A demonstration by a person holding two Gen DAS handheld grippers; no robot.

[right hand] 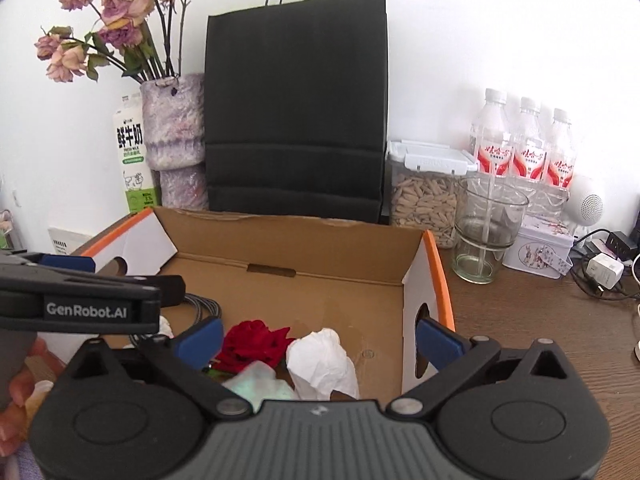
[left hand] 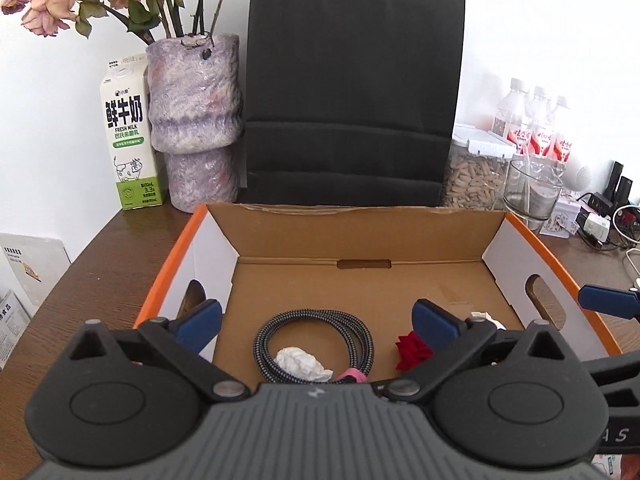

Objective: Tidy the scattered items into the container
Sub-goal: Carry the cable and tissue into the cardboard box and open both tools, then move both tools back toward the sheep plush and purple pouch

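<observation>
Two handheld grippers hover over an open cardboard box (left hand: 360, 236) on a brown table (left hand: 92, 264). The left gripper (left hand: 316, 322) is spread wide, pinching nothing — below it at 6 o'clock lie a coiled cable (left hand: 316, 320) and paper wad (left hand: 300, 362). The right gripper (right hand: 320, 338) is likewise spread, empty, over a red flower (right hand: 252, 344) and white tissue (right hand: 324, 360) — all inside the box.

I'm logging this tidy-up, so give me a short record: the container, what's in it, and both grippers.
container: open cardboard box on the table
inside: coiled cable, red flower, crumpled tissue, smaller tissue
left gripper: open, holds nothing
right gripper: open, over the flower and tissue
</observation>
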